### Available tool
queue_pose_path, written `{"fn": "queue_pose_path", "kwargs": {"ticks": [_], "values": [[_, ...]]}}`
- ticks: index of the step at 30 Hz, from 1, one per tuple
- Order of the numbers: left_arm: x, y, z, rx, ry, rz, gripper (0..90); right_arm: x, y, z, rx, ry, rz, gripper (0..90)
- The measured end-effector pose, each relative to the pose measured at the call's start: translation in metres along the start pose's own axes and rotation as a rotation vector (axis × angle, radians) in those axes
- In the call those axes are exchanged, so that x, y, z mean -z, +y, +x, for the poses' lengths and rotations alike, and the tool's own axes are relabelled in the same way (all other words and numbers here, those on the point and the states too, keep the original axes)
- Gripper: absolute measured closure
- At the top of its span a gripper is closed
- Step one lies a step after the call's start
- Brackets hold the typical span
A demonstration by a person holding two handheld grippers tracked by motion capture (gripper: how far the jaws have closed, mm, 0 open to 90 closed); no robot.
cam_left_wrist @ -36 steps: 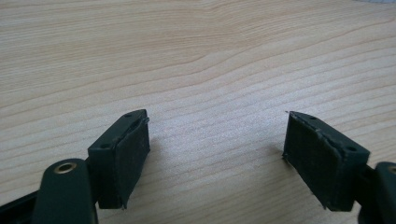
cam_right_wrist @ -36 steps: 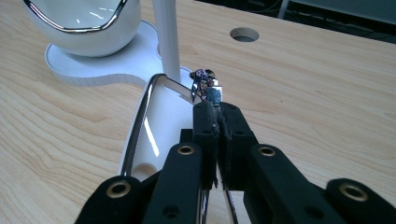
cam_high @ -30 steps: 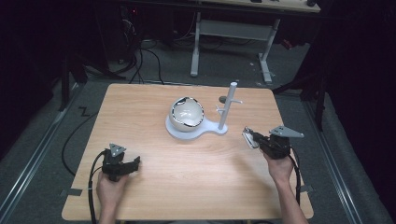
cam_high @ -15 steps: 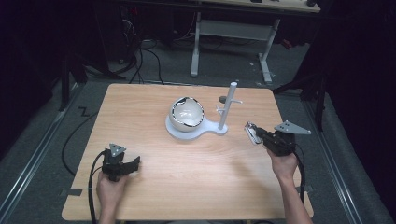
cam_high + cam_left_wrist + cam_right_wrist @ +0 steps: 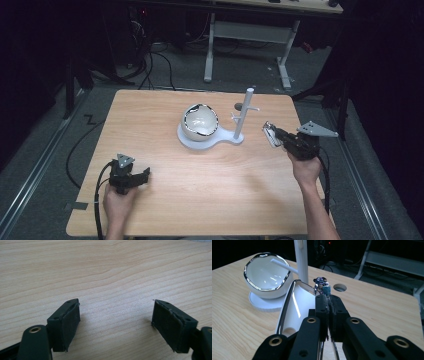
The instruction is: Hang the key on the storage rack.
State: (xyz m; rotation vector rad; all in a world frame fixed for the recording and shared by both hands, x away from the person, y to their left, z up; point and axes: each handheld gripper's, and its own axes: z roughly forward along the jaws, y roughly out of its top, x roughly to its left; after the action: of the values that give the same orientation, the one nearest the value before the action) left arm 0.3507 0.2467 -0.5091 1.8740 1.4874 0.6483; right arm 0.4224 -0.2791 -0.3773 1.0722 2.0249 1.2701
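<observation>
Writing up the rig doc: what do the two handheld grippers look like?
Both are black. The left gripper has flat rectangular pads on its jaws, a brass-ringed pivot hole and a small grey three-cornered plate on top. The right gripper has linked bars with brass-ringed holes and a larger grey plate. A black cable trails from each. Forearms bare.

Cups we count: two white silver-rimmed cups, one point(image 5: 200, 122) on the white stand point(image 5: 239, 116) ahead of our right gripper point(image 5: 270, 134), one point(image 5: 294, 307) clamped in it.
Stands: one.
Grippers: two, counting the left gripper point(image 5: 142, 176).
</observation>
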Motion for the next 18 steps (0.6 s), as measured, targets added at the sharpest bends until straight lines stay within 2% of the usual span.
{"fn": "queue_pose_path", "kwargs": {"ticks": [18], "values": [[0.000,0.000,0.000,0.003,-0.001,-0.002,23.0,0.008,0.027,0.002,0.005,0.014,-0.051,86.6]]}}
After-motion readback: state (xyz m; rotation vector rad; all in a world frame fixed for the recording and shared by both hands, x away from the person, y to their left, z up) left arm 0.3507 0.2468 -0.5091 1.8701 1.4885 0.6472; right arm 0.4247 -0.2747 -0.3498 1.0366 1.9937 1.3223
